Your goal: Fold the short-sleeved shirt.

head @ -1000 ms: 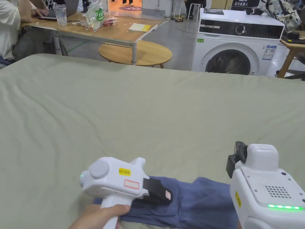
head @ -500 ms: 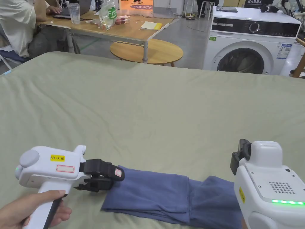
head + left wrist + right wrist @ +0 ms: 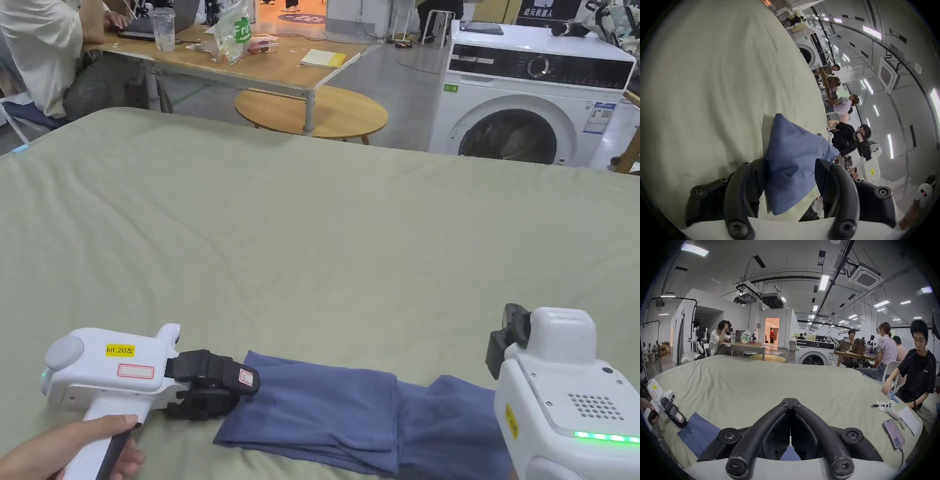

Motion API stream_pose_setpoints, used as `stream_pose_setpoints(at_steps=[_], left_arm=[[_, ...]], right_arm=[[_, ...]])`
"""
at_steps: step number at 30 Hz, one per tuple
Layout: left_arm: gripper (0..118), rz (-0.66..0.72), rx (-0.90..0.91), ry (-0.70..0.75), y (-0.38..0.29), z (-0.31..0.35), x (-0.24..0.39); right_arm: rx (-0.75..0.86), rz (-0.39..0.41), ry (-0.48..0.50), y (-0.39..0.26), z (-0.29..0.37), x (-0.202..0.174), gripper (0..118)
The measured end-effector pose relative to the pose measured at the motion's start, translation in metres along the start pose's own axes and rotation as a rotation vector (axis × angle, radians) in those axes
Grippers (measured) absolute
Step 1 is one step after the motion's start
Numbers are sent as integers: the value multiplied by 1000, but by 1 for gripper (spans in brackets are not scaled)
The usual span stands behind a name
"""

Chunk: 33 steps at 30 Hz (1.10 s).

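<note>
A blue short-sleeved shirt (image 3: pixel 350 412) lies folded into a long flat strip near the front edge of the pale green bed (image 3: pixel 312 237). My left gripper (image 3: pixel 244 389) sits at the strip's left end, open; in the left gripper view the shirt (image 3: pixel 786 155) reaches between the spread jaws of the left gripper (image 3: pixel 788 162) without being pinched. My right gripper (image 3: pixel 790 402) hovers over the strip's right end, jaws shut together with nothing in them. Its white housing (image 3: pixel 562 387) hides part of the shirt in the head view.
On the bed's right side lie a phone (image 3: pixel 893 434), a white controller (image 3: pixel 890 408) and a paper (image 3: pixel 909 420), beside a seated person (image 3: pixel 919 374). Beyond the far edge stand a washing machine (image 3: pixel 531 106), a round table (image 3: pixel 312 112) and a desk.
The left gripper has slid left from the middle of the shirt to its left end, leaving the strip lying flat. The right gripper has barely moved.
</note>
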<state>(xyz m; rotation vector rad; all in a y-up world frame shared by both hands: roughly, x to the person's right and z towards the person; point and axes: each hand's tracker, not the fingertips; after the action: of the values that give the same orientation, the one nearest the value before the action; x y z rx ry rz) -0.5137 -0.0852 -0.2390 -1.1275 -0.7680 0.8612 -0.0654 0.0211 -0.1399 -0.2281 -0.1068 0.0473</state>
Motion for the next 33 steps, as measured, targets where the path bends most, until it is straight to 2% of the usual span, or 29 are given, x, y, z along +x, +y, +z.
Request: stream_pose_setpoints(at_steps=[7, 12, 13, 14, 16, 17, 22, 27, 31, 33], left_arm=[[60, -49, -42, 71, -1, -6, 8], [58, -32, -35, -37, -1, -29, 3], [49, -39, -35, -38, -1, -31, 3], [25, -41, -30, -11, -2, -33, 4], [18, -40, -28, 9, -3, -37, -6], [17, -23, -3, -42, -3, -35, -9], [13, -35, 25, -38, -4, -23, -9], [12, -85, 77, -59, -5, 4, 18], [12, -108, 135, -34, 2, 48, 35], [12, -125, 178, 45, 5, 74, 45]], right_arm=[[-15, 4, 3, -4, 1, -1, 0], [-19, -2, 9, -5, 2, -4, 0], [-17, -5, 11, -5, 3, -4, 0], [-15, -6, 10, -5, 3, -4, 0], [-14, -8, 10, -4, 3, -4, 0], [-16, -8, 12, -4, 2, -4, 0], [-16, -16, 11, -3, 1, 0, 0], [-12, -8, 5, -3, 1, 4, 0], [-12, -11, 6, 0, -2, 6, 0], [-13, -9, 8, 0, -3, 6, 0]])
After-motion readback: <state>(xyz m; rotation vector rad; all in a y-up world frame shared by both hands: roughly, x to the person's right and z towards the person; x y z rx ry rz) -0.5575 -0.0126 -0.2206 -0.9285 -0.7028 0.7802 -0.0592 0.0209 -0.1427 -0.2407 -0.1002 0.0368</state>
